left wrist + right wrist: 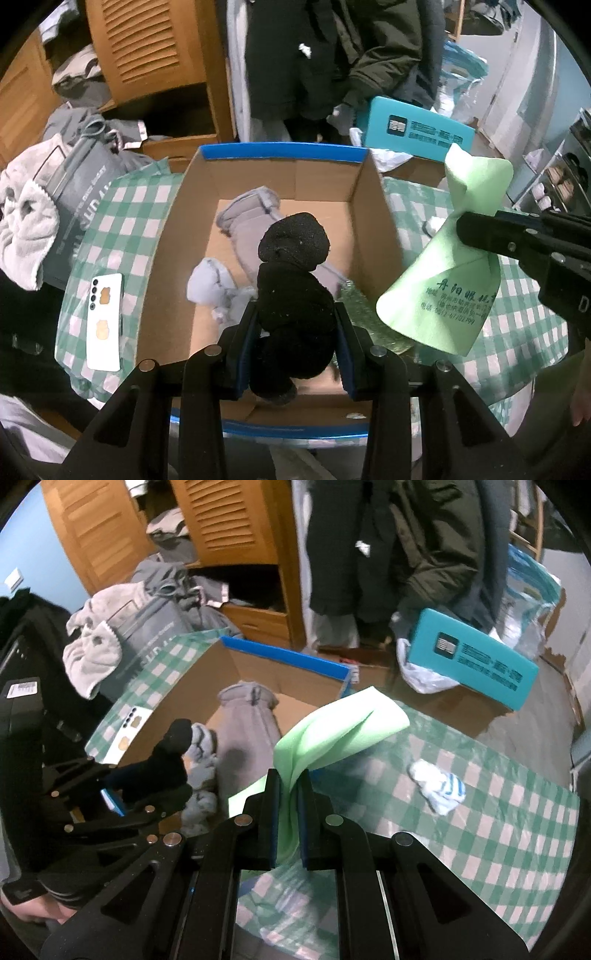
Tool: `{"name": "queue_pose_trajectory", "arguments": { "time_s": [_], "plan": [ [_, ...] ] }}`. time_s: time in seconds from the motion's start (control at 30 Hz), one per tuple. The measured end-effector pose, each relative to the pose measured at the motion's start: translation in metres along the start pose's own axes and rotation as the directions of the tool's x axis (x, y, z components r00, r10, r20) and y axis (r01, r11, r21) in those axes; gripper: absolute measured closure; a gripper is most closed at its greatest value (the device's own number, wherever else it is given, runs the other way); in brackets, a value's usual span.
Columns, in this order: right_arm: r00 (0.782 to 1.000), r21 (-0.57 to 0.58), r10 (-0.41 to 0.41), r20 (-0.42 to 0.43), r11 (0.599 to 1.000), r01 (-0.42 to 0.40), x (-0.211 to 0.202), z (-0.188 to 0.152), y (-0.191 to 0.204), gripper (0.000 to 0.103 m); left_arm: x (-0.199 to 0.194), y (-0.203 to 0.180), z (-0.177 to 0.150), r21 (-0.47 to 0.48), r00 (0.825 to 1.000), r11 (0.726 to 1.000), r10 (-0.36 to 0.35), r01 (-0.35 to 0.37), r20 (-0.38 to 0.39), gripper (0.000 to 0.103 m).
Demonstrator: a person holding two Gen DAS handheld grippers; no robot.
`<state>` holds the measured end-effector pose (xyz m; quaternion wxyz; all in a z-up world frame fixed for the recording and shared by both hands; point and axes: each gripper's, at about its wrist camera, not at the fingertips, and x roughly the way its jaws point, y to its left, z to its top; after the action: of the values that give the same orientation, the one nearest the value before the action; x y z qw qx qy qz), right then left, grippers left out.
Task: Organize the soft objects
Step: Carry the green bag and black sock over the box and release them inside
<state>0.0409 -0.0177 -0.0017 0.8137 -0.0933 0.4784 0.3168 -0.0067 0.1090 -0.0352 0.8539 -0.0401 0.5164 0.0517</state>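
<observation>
left gripper [295,325] clamps black sock [291,258] – above box [280,157] | right gripper [290,805] pinches green cloth [340,720]

The cardboard box [373,229] stands open above, its far corner seemingly bare.

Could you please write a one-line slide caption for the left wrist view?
Left gripper holds a black sock over the cardboard box; right gripper carries a green cloth.

Green-checked tablecloth [480,812]; on it cardboard box [373,221], white phone [105,321], small white-and-blue striped sock [437,784]
</observation>
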Motion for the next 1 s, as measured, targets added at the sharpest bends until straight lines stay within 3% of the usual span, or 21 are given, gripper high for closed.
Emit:
{"name": "queue_pose_trajectory", "arguments": {
  "time_s": [0.63, 0.77, 0.9, 1.0],
  "plan": [
    [0.992, -0.072, 0.052, -0.115, 0.996, -0.060, 0.050, 0.011, 0.046, 0.093, 0.021, 0.042, -0.008, -0.093, 0.998, 0.995, 0.022, -0.027, -0.060, 0.061],
    [0.991, -0.076, 0.044, -0.122, 0.996, -0.054, 0.054, 0.011, 0.048, 0.074, 0.020, 0.044, -0.008, -0.099, 0.998, 0.994, 0.036, -0.040, -0.048, 0.044],
    [0.992, -0.066, 0.029, -0.124, 0.997, -0.037, 0.055, 0.009, 0.043, 0.059, 0.016, 0.042, -0.007, -0.093, 0.999, 0.995, 0.043, -0.046, -0.032, 0.043],
    [0.993, -0.058, 0.017, -0.118, 0.998, -0.024, 0.052, 0.009, 0.037, 0.057, 0.016, 0.041, -0.006, -0.092, 0.999, 0.995, 0.039, -0.042, -0.031, 0.042]
  ]
}}
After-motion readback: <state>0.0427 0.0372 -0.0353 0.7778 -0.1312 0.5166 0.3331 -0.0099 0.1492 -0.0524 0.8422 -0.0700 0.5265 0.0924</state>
